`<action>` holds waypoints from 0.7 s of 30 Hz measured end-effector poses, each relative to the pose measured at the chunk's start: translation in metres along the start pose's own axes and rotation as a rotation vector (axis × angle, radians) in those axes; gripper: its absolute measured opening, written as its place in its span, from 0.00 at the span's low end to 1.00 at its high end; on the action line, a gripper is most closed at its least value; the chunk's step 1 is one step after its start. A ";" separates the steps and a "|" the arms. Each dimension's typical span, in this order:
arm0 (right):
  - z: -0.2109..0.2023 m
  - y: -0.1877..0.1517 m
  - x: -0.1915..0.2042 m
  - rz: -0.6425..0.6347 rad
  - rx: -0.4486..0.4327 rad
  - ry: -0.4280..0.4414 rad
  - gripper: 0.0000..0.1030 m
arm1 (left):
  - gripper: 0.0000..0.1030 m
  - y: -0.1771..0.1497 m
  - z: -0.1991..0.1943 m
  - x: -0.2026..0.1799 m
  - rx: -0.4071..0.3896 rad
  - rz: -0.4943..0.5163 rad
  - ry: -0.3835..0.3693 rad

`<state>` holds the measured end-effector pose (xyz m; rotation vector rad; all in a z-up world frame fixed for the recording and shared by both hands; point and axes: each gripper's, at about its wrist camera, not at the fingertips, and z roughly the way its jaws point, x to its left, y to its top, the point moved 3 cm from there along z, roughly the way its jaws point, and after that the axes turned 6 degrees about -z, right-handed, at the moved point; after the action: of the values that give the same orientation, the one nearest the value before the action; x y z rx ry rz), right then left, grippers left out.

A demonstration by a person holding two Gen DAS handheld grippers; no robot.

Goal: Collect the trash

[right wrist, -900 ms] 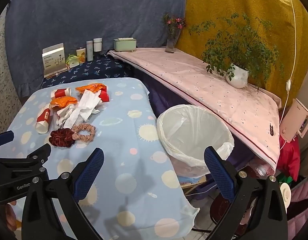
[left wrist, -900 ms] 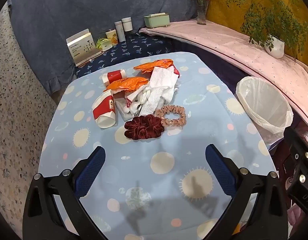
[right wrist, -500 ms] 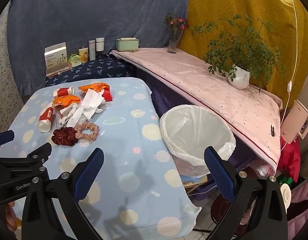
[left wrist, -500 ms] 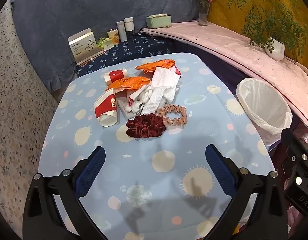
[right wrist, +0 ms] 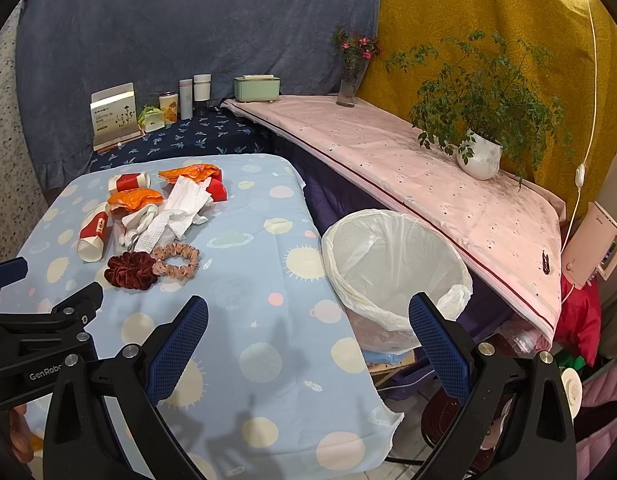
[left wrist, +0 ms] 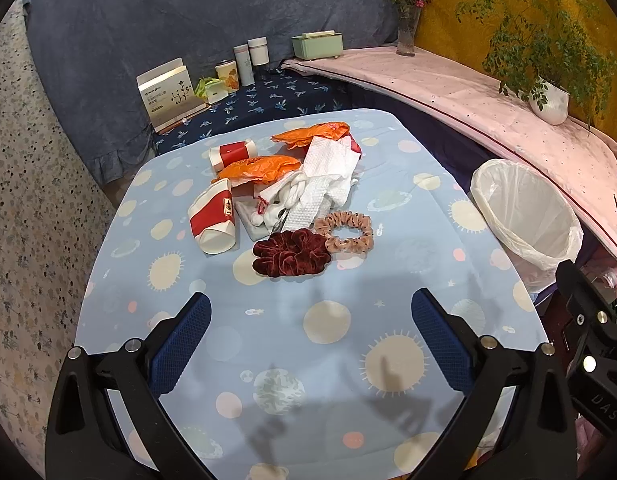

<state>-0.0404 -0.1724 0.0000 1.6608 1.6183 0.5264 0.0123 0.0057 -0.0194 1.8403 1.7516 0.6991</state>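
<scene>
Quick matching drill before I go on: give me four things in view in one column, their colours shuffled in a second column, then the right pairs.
Things:
1. velvet scrunchie
2. dotted scrunchie
3. plastic wrapper
4. bin liner

Colours:
A. white
B. orange
C. dark red
D. beige-pink

Pairs: 1-C, 2-D, 3-B, 4-A
</scene>
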 end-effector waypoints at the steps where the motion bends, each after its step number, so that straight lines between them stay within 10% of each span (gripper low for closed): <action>1: 0.000 0.000 0.000 0.001 0.001 0.000 0.93 | 0.93 0.000 0.000 0.000 -0.002 0.001 -0.001; 21: 0.000 0.000 0.001 0.000 0.000 -0.001 0.93 | 0.93 0.000 0.000 0.000 -0.006 0.001 0.000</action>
<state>-0.0405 -0.1716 0.0001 1.6609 1.6179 0.5252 0.0126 0.0057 -0.0191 1.8368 1.7471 0.7042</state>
